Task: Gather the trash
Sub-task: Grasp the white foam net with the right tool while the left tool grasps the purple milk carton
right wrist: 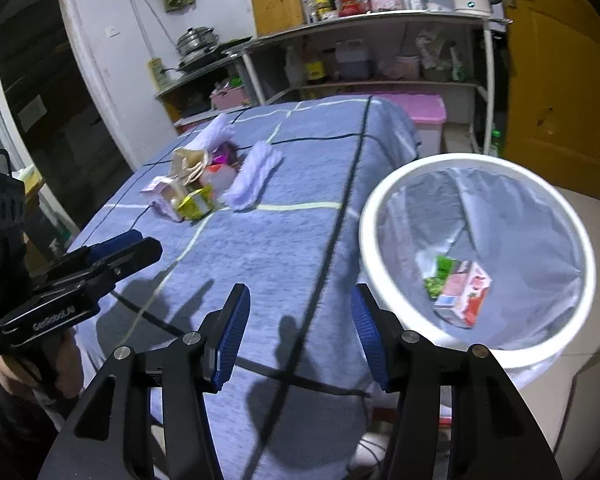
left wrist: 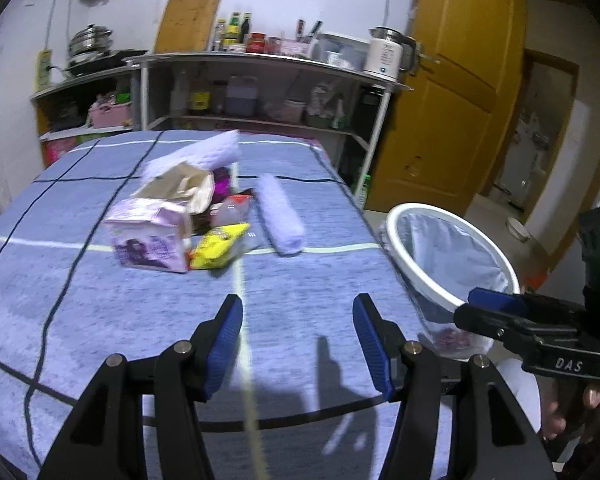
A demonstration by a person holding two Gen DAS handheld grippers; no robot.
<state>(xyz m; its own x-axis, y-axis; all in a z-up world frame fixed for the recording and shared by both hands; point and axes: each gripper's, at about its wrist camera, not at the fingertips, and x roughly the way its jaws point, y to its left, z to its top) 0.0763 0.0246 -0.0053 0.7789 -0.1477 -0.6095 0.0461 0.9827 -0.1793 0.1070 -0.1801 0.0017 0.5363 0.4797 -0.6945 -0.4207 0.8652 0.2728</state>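
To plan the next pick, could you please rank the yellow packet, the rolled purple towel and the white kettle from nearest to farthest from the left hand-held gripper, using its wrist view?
From the left hand-held gripper:
1. Yellow packet, just ahead, slightly left, at the front of the pile.
2. Rolled purple towel, ahead and slightly right, reaching farther back.
3. White kettle, far back on the shelf top.

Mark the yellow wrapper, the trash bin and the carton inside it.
yellow wrapper [left wrist: 219, 247], left wrist view, middle of its face
trash bin [right wrist: 392, 184], right wrist view, white rim, far left
carton [right wrist: 466, 294], right wrist view, its red-and-white top side
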